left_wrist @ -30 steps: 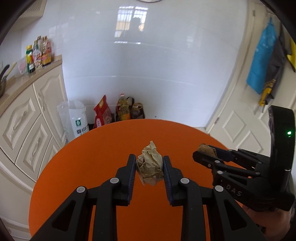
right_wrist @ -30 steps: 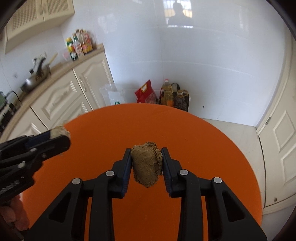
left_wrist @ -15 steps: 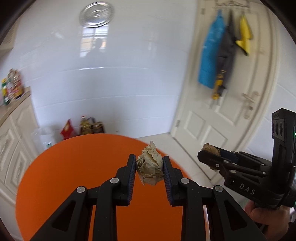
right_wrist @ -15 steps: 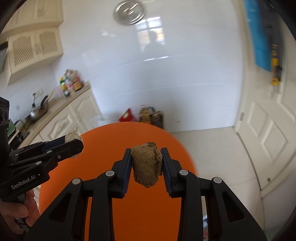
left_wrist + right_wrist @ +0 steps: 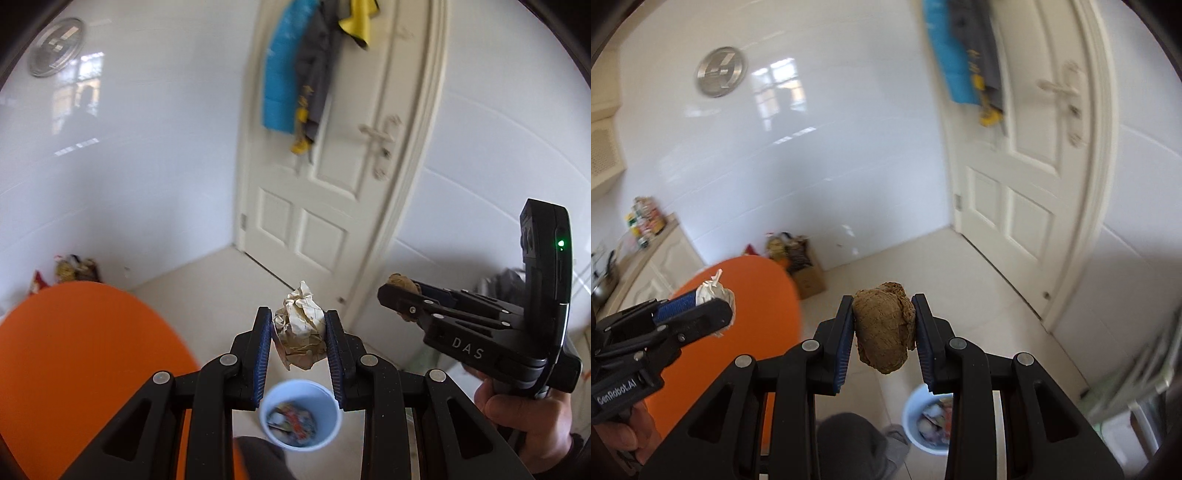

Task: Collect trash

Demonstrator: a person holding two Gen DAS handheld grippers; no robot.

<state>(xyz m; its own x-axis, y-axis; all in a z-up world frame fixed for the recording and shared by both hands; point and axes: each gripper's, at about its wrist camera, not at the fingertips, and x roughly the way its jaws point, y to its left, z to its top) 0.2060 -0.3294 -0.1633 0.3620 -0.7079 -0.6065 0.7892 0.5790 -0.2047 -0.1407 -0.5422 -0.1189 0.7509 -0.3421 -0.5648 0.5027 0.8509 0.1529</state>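
Both jaws clamped on paper wads [image 5: 300,334] [image 5: 882,328]; neither's really over the blue bin [image 5: 299,419] yet, so dropping now probably litters the floor.

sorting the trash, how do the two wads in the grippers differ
The pale paper wad is light beige, sharply creased, with a peak on top; the brown wad is darker, rounder and smoother. The left gripper holds the pale one, the right gripper the brown one. Both are clamped.

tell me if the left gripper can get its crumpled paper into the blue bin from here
Probably yes. The left gripper holds the crumpled pale brown paper wad almost above the open light blue plastic bin on the floor, with nothing between them. It may need a slight nudge to centre first.
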